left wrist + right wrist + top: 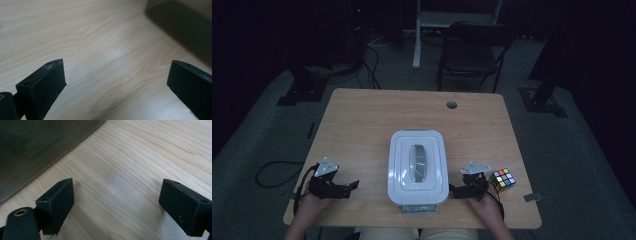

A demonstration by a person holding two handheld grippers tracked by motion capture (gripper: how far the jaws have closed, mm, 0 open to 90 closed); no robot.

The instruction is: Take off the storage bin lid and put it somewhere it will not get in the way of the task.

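- High view: a white lidded box with a clear oval window in its lid sits on the near middle of the wooden desk, its long side running away from the person
- The left claw rests on the desk near the front edge, to the left of the box and apart from it, held in the person's left hand; its tips point toward the box
- The right claw lies just beside the box's near right corner, held in the right hand; whether it touches the box cannot be told from here
- A colourful puzzle cube stands just to the right of the right claw, near the desk's right front corner
- A round cable hole is at the far edge of the desk; a dark chair stands on the floor beyond it
- Left gripper view: the left claw has its two black jaws wide apart with bare light wood grain between them and nothing held; a dark blurred edge crosses the upper right corner
- Right gripper view: the right claw is likewise spread wide over bare wood, gripping nothing; the box shows as a grey, blurred surface in the upper left corner, clear of both jaws
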